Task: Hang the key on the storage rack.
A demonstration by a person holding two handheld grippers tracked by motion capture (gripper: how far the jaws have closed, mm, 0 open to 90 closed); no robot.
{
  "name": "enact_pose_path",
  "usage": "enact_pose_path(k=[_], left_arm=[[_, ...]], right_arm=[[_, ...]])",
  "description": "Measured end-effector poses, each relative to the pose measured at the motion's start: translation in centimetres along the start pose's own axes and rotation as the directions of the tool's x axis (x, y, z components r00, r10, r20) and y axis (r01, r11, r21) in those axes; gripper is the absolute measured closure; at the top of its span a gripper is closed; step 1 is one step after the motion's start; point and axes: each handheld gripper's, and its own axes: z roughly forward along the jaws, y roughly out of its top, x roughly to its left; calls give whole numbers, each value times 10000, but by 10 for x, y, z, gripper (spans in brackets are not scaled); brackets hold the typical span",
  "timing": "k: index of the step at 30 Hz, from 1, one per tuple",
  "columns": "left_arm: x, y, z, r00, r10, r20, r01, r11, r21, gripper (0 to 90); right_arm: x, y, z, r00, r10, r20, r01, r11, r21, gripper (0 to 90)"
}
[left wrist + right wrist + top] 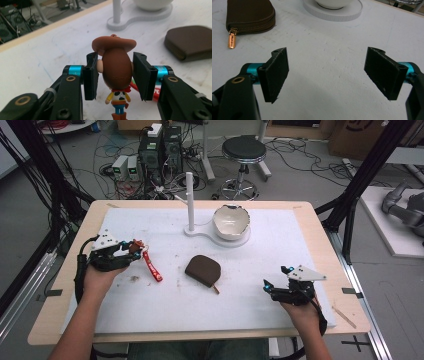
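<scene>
1. The left gripper [115, 75] has its fingers [91, 76] closed on the head of a small cowboy figure [117, 72], held at the desk's [150, 310] left side.
2. A red strap [151, 265] lies on the desk just beside that figure.
3. The right gripper [327, 72] rests at the right, its fingers spread wide and holding nothing.
4. A brown zip pouch [203, 269] lies between the two grippers.

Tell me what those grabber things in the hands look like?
Both grippers, left and right, are black with bright blue joints. Each has two flat black pads, brass-coloured rings, a grey three-cornered plate on top and a black cable trailing back. The arms are bare, no sleeves.
</scene>
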Motion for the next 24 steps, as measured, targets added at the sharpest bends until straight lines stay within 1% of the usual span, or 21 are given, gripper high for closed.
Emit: enact_pose_path(k=[7, 14, 19, 21, 22, 24], left_arm=[[-17, 28, -9, 9974, 595, 413, -575, 9972, -476, 570], [-27, 51, -12, 9933, 959, 640, -907, 9927, -791, 570], [-32, 67, -11, 9898, 1090, 916, -993, 9895, -1048, 570], [-35, 73, -8, 9879, 1079, 1110, -950, 9888, -1150, 570], [-35, 76, -7, 9859, 1106, 1252, -963, 9887, -1149, 570], [-36, 82, -3, 9813, 1021, 1631, -820, 9887, -1257, 570]], right_arm=[[-2, 0, 0, 10000, 49, -4, -49, 10000, -36, 200], [-3, 0, 0, 10000, 55, -15, -55, 9999, -92, 200], [-3, 0, 0, 10000, 94, -9, -94, 9999, -98, 200], [-3, 0, 0, 9999, 124, -8, -124, 9999, -104, 200], [-3, 0, 0, 9999, 130, -4, -130, 9999, -106, 200], [-4, 0, 0, 9999, 116, -13, -116, 9999, -120, 200]])
